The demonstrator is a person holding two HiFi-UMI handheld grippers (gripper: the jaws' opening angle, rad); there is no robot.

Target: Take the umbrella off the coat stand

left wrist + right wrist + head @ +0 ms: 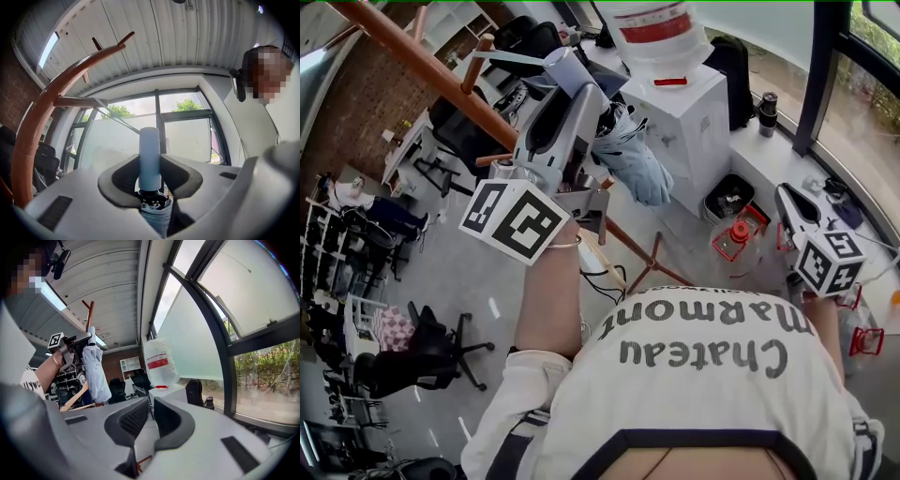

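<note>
The folded pale-blue fabric umbrella (pixel 96 373) hung with its long axis upright, crossing the jaws of the left gripper (pixel 150 174) at right angles. Its smooth grey-blue cylindrical handle (pixel 150 150) stood up above the dark pads (pixel 119 180), which pinched it from both sides, and the bundled canopy (pixel 157 215) dropped below them. Beyond and left of those jaws curved the reddish-brown wooden coat stand (pixel 40 117), apart from the handle. The person's white shirt (pixel 703 394) read "Chateau Marmont"; the red band on a clear water bottle (pixel 158 362) was too small to read. The bare left forearm (pixel 546 300) reached upward, a thin bangle (pixel 565 244) at its wrist. The right gripper (pixel 151 420) was held low and roughly level, jaws slightly apart with nothing between.
</note>
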